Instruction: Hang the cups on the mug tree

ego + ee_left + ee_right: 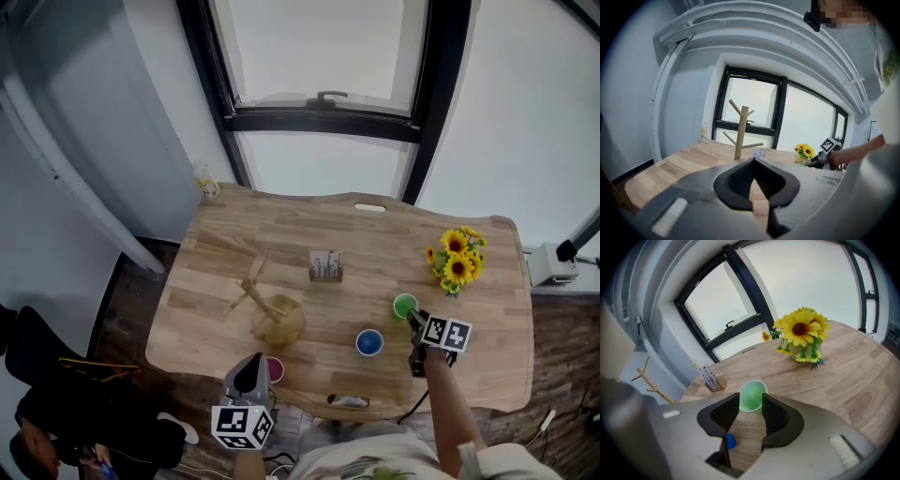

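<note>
R fingers: my right gripper (750,397) is spread wide and empty; green cup (753,391) sits just ahead of the tips, not pinched.
L fingers: left gripper (753,161) tips together, nothing held.
Cup loc: upright on tabletop (375,244), well apart from mug tree (263,307).
Handling: prob light, stiff plastic, maybe slick; I'd pinch the rim wall, gentle squeeze.

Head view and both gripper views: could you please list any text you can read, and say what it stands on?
No text is readable in any view.
Card holder: dark print, too small to read.
Left marker cube and right marker cube: black-and-white square patterns only, no letters or numbers.
</note>
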A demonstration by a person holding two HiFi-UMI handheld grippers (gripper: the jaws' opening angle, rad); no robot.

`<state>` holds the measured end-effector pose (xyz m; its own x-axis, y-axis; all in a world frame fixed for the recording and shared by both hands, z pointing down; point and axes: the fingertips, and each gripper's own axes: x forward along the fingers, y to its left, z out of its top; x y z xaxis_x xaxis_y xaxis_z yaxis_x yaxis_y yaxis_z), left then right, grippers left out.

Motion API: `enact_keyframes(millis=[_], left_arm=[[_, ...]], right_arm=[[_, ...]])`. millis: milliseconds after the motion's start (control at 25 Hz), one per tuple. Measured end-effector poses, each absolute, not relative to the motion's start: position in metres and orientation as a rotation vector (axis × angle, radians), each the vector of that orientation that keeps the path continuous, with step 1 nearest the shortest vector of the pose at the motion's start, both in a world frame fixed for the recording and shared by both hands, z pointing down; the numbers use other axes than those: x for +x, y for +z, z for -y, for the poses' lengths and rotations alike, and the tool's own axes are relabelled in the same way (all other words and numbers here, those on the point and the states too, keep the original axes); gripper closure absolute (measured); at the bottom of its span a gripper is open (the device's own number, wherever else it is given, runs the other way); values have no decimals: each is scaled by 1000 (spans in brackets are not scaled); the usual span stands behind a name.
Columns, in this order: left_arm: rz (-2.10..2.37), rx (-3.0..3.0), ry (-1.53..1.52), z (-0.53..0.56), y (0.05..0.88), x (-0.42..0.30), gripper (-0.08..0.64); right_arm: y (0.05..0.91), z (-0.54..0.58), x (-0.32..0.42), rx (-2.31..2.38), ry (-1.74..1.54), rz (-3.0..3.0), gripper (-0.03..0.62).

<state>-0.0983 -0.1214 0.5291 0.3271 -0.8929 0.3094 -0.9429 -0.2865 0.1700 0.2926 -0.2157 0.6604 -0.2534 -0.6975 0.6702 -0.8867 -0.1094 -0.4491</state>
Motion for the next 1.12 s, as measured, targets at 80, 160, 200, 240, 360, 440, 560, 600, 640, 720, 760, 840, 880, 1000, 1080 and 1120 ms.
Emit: enact_keyframes(millis=[80, 160, 200, 240, 360, 440, 560, 600, 640, 720, 760, 840, 880, 1000, 1080, 1120], left_arm=[[1652, 2268, 220, 123, 531, -100, 557], [1660, 2259, 217, 124, 532, -101, 557], [1661, 2257, 216, 125, 533, -101, 557], [1662, 2255, 216, 126, 534, -100, 557], [1657, 2256, 220, 127, 536, -98, 557], [1657, 2257, 219, 129, 536, -97, 557], [1666, 2250, 215, 131, 536, -98, 557], [1669, 2249, 216, 132, 536, -99, 557], [1672, 2249, 217, 133, 535, -99, 557], [1675, 2250, 219, 134, 535, -100, 557], [1676, 2250, 219, 134, 535, -100, 557], [1676, 2248, 218, 134, 536, -100, 557], [1676, 2248, 218, 134, 536, -99, 557], [1675, 2247, 222, 135, 536, -99, 558], [1678, 2246, 223, 134, 535, -99, 558], [1680, 2245, 222, 134, 535, -99, 557]], right_arm=[[667, 217, 295, 1775, 1348, 1927, 437], [672, 219, 296, 1781, 1411, 1921, 438], [675, 220, 296, 1783, 1449, 1918, 439], [679, 220, 296, 1783, 1491, 1914, 439], [687, 220, 296, 1790, 1613, 1897, 454], [691, 220, 296, 1797, 1677, 1890, 468], [692, 222, 295, 1798, 1730, 1896, 513], [692, 223, 295, 1797, 1734, 1900, 537], [691, 224, 295, 1796, 1735, 1904, 552], [691, 225, 294, 1793, 1734, 1911, 567], [691, 226, 293, 1791, 1736, 1914, 571], [691, 227, 291, 1786, 1740, 1920, 571], [691, 227, 290, 1780, 1742, 1923, 571], [689, 228, 286, 1765, 1740, 1938, 571], [684, 229, 285, 1758, 1711, 1955, 572], [681, 230, 284, 1753, 1688, 1966, 572]])
